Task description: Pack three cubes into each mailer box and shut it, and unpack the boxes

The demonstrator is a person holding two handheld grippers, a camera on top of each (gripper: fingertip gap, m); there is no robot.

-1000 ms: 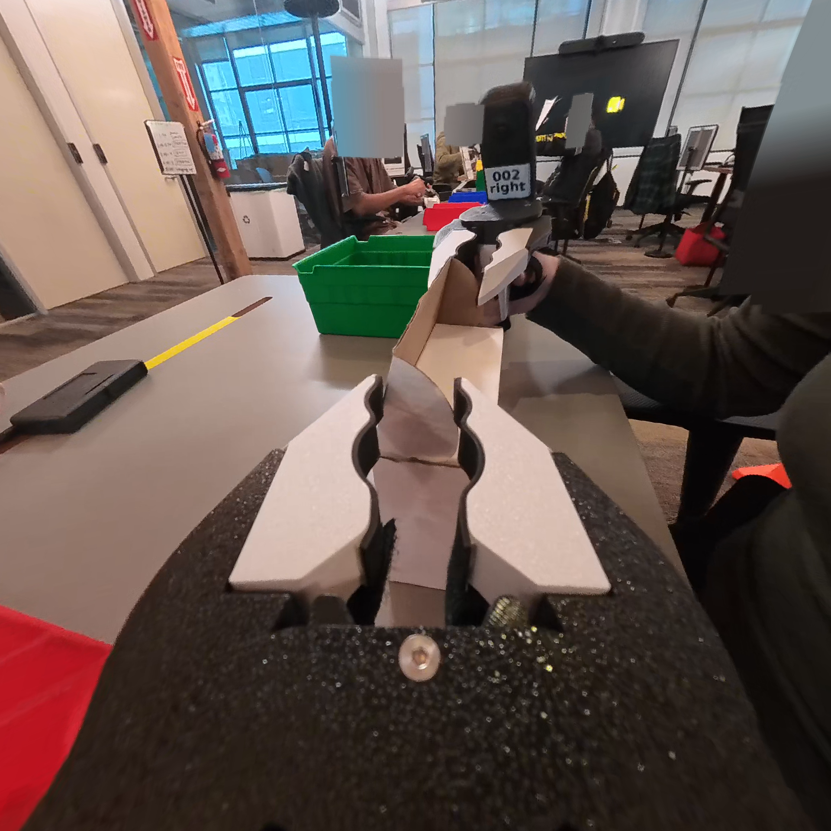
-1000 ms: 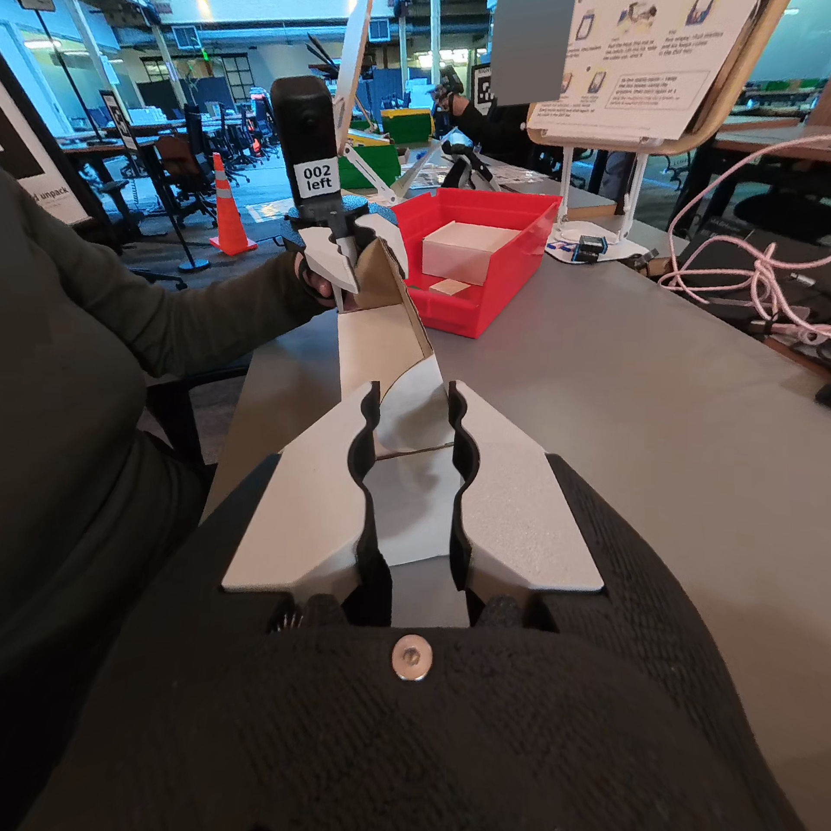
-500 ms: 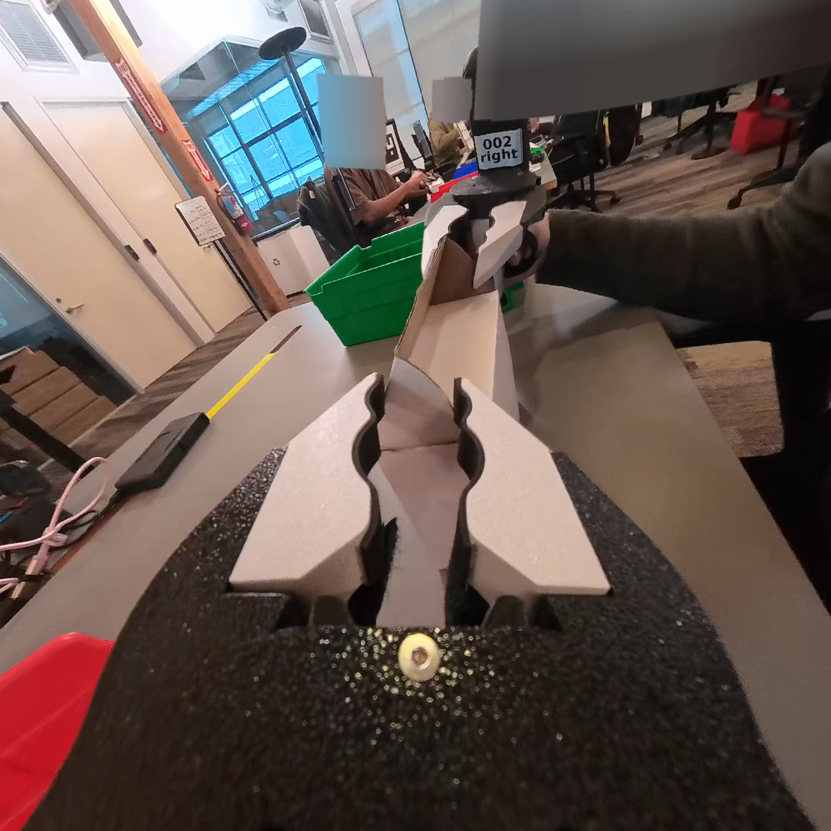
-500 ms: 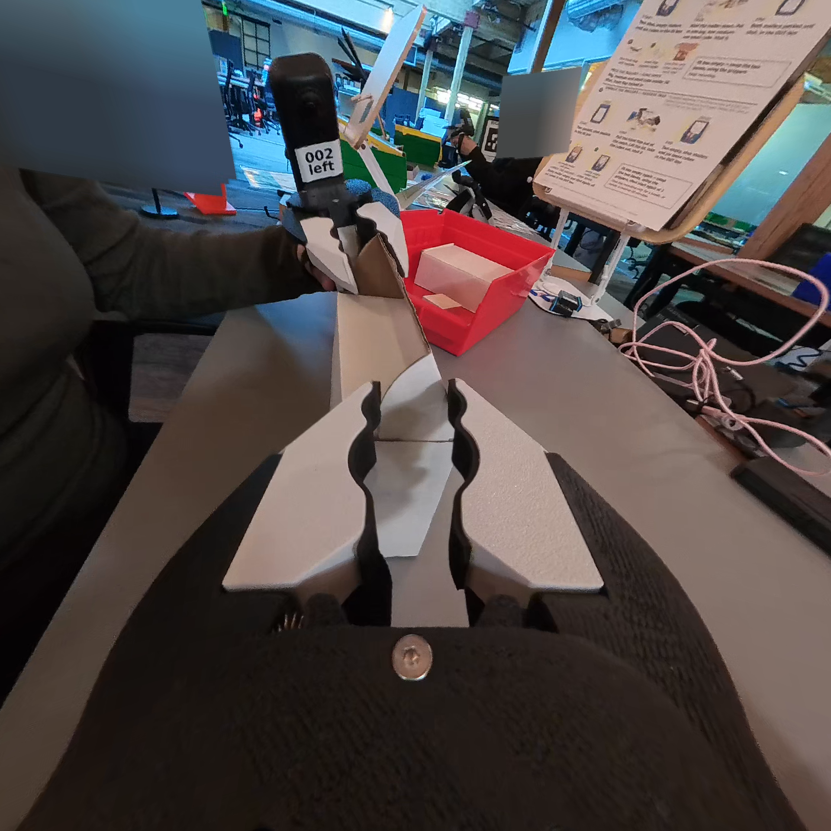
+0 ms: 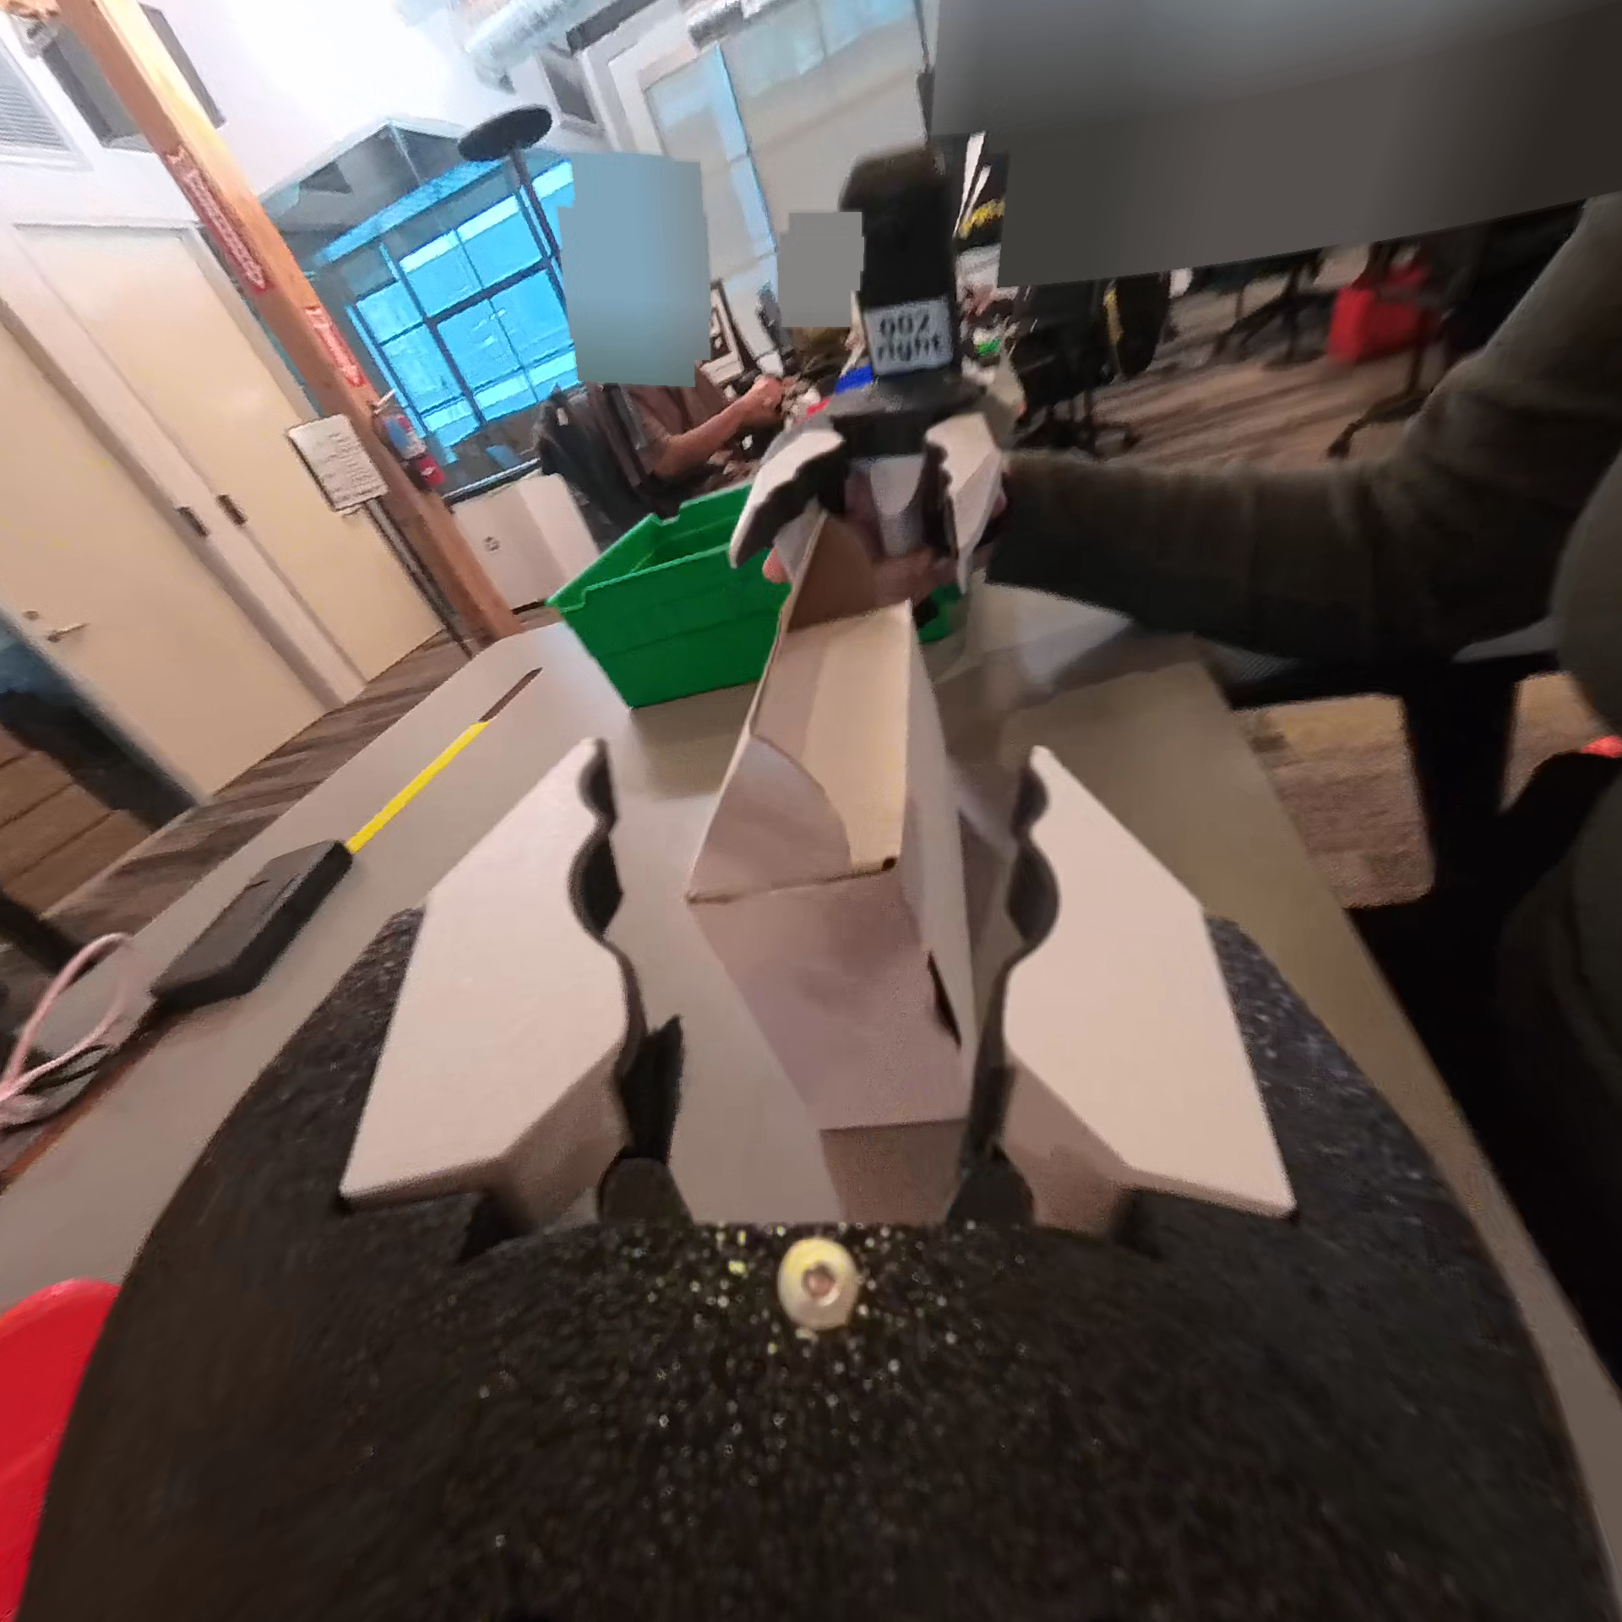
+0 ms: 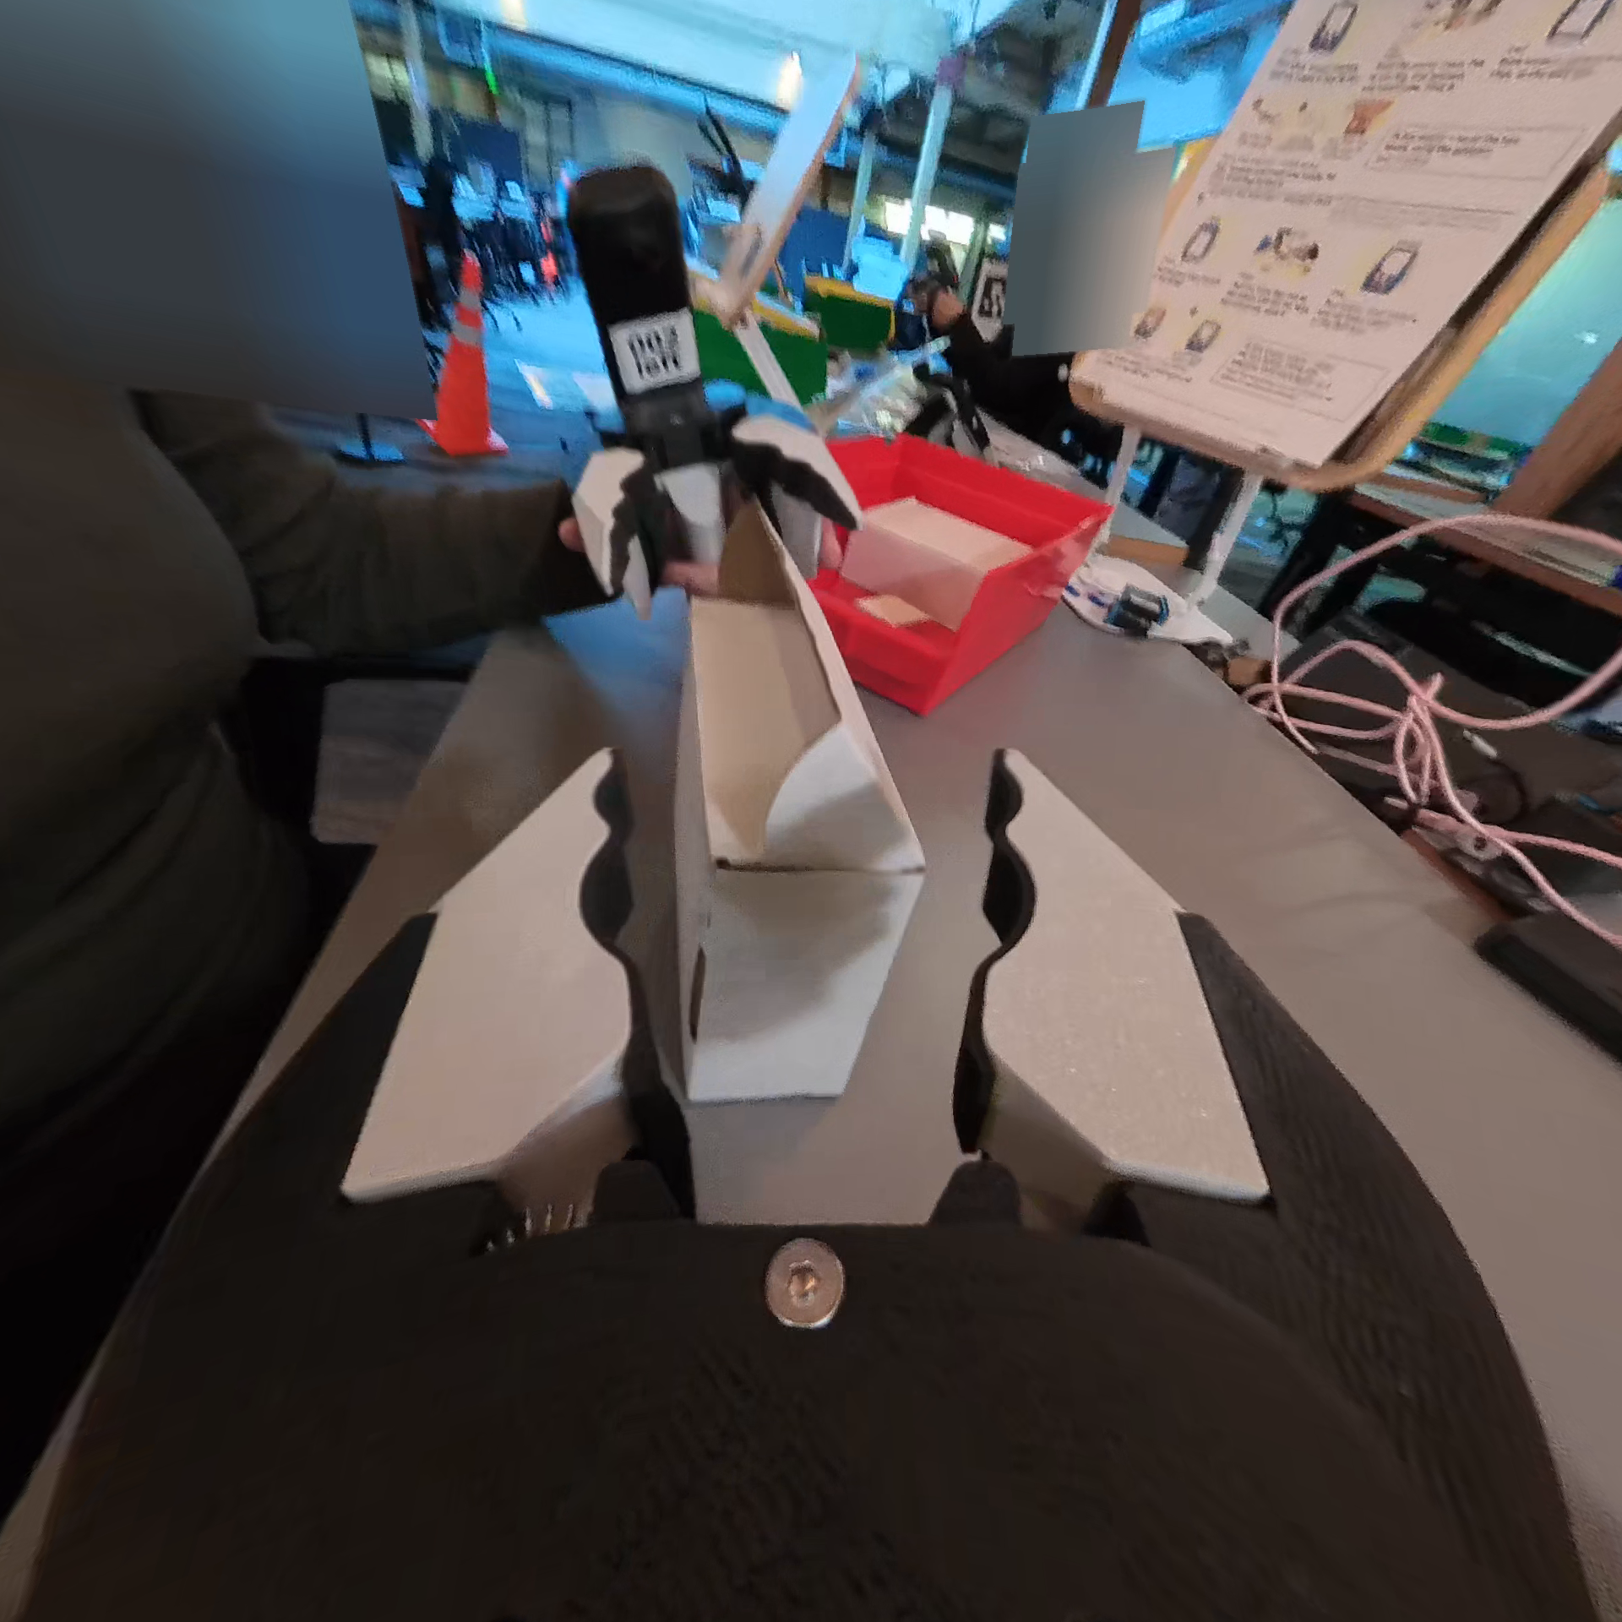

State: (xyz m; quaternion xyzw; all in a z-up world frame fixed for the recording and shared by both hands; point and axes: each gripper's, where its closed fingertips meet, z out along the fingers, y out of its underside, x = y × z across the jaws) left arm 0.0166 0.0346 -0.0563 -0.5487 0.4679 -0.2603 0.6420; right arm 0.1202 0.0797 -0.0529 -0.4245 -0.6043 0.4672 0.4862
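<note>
The grey bench (image 6: 1097, 790) carries a red bin (image 6: 948, 632) at two o'clock and a green bin (image 5: 667, 614) at eleven. The white mailer box (image 6: 790, 948) lies lengthwise between both tongs, lid ajar. Left tongs (image 5: 812, 790) and right tongs (image 6: 803, 790) gape wide, gripping nothing; better to steady one end before pressing the lid.

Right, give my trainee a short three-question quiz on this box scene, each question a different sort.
1. True or false: the left claw is clamped on the mailer box.
2. The bin behind the left claw is: A green, B red, C blue.
3. Fill in: the box lying in that bin is ____ in colour.

Key: 1 false, both claws stand open beside it; 2 B; 3 white.
</note>
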